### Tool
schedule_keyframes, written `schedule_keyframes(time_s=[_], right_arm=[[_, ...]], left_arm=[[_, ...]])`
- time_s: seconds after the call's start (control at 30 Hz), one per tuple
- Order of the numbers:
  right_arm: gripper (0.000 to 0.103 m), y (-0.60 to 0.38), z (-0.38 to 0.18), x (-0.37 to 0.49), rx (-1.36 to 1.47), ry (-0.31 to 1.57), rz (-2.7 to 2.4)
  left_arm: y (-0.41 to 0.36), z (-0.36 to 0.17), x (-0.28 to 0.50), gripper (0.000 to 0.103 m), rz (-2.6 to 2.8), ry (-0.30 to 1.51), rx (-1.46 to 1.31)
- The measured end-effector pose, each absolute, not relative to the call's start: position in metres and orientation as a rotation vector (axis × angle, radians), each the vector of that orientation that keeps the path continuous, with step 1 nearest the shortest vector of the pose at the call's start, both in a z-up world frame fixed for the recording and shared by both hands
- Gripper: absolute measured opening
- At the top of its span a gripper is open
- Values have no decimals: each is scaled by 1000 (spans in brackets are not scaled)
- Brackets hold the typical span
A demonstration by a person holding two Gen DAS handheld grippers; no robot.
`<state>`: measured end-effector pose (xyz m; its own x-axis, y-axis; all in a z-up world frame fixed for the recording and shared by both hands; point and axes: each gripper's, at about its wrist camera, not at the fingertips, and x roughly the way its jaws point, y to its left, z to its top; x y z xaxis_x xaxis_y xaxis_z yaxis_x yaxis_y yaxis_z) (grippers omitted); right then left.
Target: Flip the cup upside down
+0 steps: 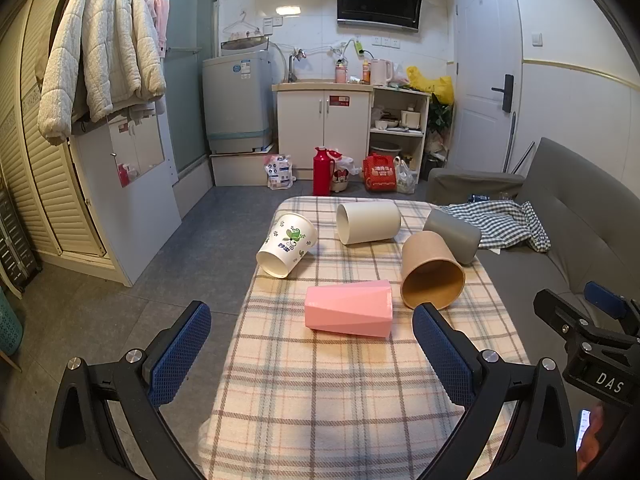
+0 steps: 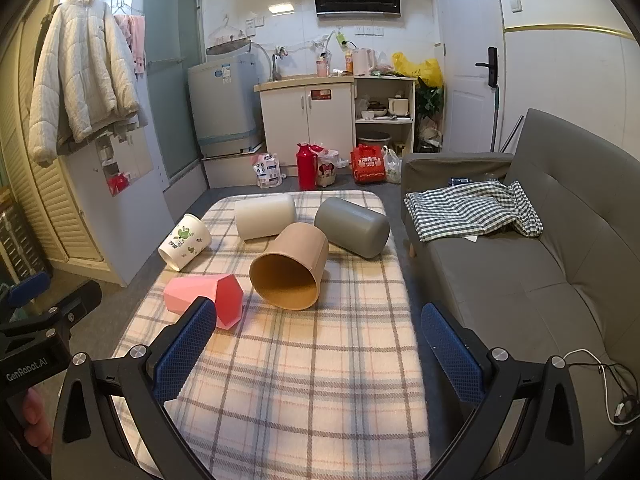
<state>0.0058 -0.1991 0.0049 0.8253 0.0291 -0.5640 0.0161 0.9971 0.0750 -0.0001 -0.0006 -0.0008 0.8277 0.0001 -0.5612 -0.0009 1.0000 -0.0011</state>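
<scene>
Left wrist view: a table under a plaid cloth, carrying five cups, all lying on their sides. Nearest, a pink faceted cup lies crosswise, its mouth to the right. Behind it to the right, a tan cup has its open mouth turned toward the camera; a grey cup lies just behind it, touching or nearly so. At the far end lies a cream cup, mouth to the left, and on the left edge a white paper cup with green leaf print, mouth toward the near left. Left gripper: jaws spread wide, blue pads bare, holding nothing, hovering over the near part of the cloth with the pink cup just ahead between the fingers. Right gripper: seen at the right edge of this view, beside the table. Right wrist view: same table and cups; the right gripper also stands wide apart and holds nothing, its left finger overlapping the pink cup in the picture, though contact cannot be told. The tan cup lies straight ahead, the grey cup and cream cup behind it, the printed cup at the left edge. Also present: a grey sofa to the right with a checked cloth on it, a red flask on the floor, a white jacket hanging at left.
</scene>
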Motion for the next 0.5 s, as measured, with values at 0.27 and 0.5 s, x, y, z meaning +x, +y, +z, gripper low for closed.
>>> schedule_keyframes(time_s=[0.27, 0.5], right_arm=[[103, -201, 0, 6, 76, 601, 16], [103, -200, 1, 7, 73, 600, 21]], left_arm=[[0, 1, 0, 103, 0, 595, -1], [0, 1, 1, 103, -2, 598, -3]])
